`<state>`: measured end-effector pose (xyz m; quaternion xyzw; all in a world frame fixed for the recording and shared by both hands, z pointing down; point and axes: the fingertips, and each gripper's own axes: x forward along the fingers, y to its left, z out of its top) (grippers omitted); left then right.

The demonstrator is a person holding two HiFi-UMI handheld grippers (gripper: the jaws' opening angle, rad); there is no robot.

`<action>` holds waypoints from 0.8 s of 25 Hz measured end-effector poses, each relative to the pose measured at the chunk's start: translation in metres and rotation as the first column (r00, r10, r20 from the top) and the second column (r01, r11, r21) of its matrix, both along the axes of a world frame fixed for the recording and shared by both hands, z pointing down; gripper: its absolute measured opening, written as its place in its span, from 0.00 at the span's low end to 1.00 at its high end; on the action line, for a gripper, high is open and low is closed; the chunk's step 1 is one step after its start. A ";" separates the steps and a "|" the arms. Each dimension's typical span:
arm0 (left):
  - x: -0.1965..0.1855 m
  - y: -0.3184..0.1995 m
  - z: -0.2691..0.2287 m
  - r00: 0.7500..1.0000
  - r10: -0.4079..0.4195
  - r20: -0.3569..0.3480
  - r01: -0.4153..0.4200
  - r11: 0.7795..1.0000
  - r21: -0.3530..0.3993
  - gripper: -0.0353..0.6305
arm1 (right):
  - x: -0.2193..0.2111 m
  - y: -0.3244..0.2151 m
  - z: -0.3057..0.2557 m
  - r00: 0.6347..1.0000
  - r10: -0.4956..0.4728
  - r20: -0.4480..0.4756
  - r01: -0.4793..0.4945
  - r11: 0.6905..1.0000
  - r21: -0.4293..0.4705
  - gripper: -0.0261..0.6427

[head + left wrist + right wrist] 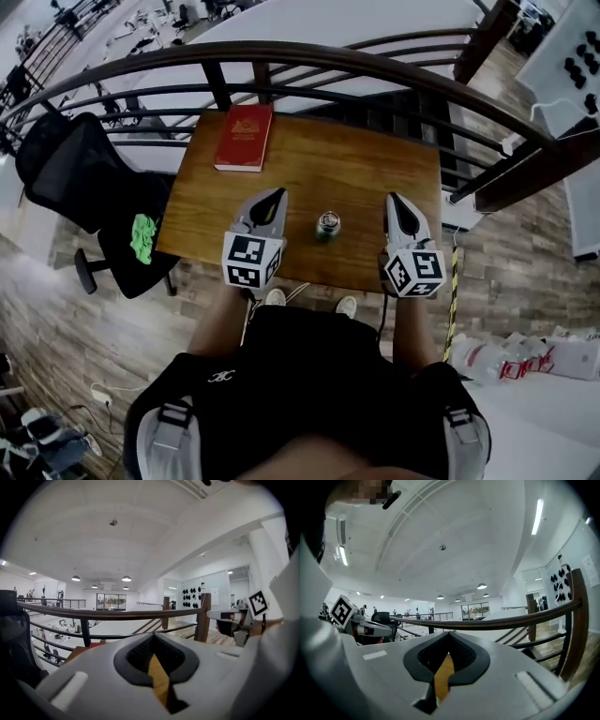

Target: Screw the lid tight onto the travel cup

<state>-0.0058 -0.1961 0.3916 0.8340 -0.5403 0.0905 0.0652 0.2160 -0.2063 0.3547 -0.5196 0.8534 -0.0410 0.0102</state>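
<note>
Head view steeply down; gripper views toward railing

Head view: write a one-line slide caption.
Seen from above, shut left tongs and shut right tongs flank a small travel cup on a wooden table, red book beyond.

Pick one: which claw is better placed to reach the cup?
Left, narrowly. The left claw and right claw flank the cup, both shut and empty; the left looks slightly nearer. Close call.

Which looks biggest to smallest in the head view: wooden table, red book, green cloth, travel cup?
1. Brown wooden table
2. Red rectangular book
3. Crumpled green cloth; it lies lower, on the black chair, so less sure
4. Small metal travel cup
</note>
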 end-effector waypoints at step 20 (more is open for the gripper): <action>0.024 0.029 0.105 0.972 0.228 0.054 -0.215 0.961 -0.176 0.35 | -0.062 0.004 0.091 0.818 -0.570 -0.077 0.543 0.809 -0.225 0.25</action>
